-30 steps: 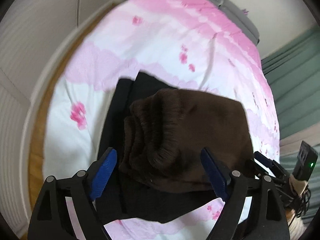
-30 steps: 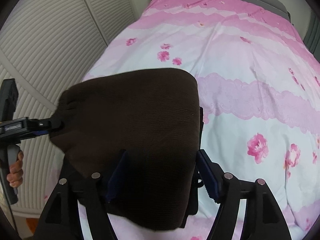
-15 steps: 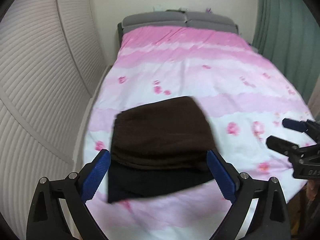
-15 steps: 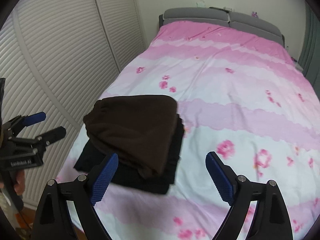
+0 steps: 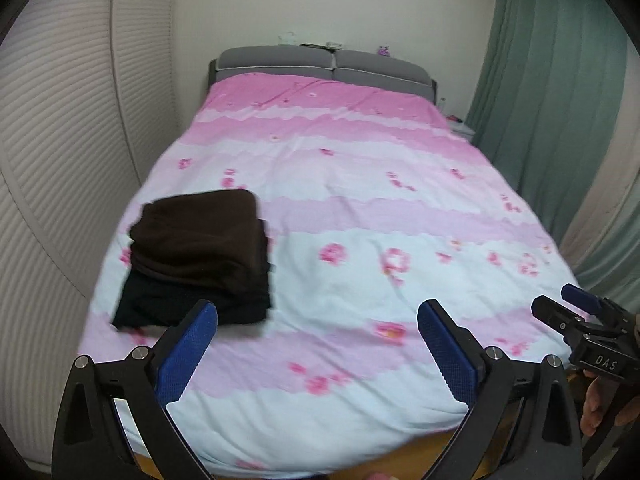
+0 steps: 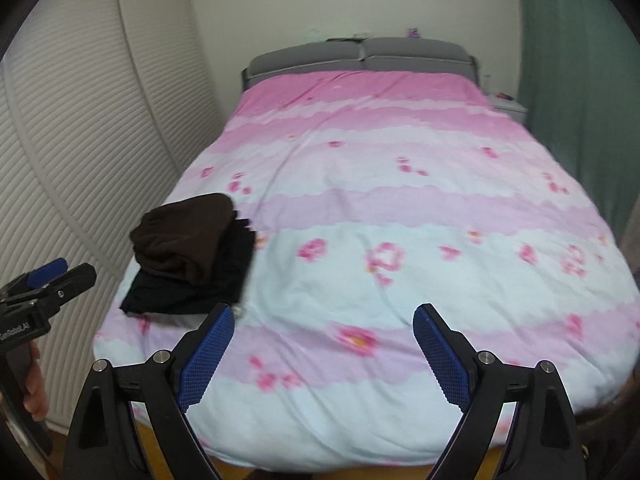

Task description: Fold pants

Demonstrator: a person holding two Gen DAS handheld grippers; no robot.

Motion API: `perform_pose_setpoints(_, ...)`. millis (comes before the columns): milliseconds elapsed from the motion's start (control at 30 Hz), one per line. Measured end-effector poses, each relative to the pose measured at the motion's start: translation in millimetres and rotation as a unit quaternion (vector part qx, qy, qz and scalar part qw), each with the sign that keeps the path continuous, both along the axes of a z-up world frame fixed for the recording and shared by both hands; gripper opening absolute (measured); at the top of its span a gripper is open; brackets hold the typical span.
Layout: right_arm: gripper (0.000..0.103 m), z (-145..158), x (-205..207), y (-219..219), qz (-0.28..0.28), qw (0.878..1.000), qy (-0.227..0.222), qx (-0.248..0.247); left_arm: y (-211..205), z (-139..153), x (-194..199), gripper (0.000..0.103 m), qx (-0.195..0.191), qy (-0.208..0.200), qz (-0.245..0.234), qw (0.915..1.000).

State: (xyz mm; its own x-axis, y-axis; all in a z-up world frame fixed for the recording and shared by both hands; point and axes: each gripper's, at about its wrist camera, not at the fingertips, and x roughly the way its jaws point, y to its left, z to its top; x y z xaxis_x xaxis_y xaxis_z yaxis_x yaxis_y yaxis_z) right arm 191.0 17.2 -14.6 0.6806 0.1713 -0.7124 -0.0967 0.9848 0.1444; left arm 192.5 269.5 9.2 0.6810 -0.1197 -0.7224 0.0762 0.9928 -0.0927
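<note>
- Left wrist view: the folded dark brown fleece pants (image 5: 196, 232) lie on a folded black garment (image 5: 192, 304), near the left edge of the pink floral bed (image 5: 360, 208), stacked neatly as if finished.
- Left hand-held gripper (image 5: 316, 344): jaws wide apart, empty, well clear.
- Right hand-held gripper (image 6: 324, 344): also spread, holding nothing.
- No containers visible.

- Bed (image 5: 360, 240) fills the room; pink-and-white floral cover, grey padded headboard (image 5: 320, 62).
- White louvred wardrobe doors (image 5: 60, 160) along the left.
- Green curtains (image 5: 552, 100) on the right.
- Plain cream wall (image 5: 320, 4) behind.
</note>
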Motion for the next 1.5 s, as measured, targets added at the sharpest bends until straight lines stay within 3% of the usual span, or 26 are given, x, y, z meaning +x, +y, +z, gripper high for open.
perform_pose_setpoints(267,0.091,29,-71,-82,-0.024,0.999,-0.032,-0.002,-89,16,-48,0.103,-0.011,-0.02,-0.041,0.9989)
perform_pose_setpoints(500,0.091,47,-113,-125,-0.031,0.998,-0.058,-0.007,-136,32,-81,0.103,-0.013,-0.048,-0.058,0.9971)
perform_pose_setpoints(833,0.091,62,-144,-152,-0.043,0.996,-0.077,-0.011,-159,51,-103,0.103,-0.001,-0.081,-0.069,0.9944)
perform_pose_setpoints(1500,0.091,65,-155,-154,-0.042,0.995,-0.084,-0.013,-165,60,-114,0.103,-0.002,-0.09,-0.082,0.9926)
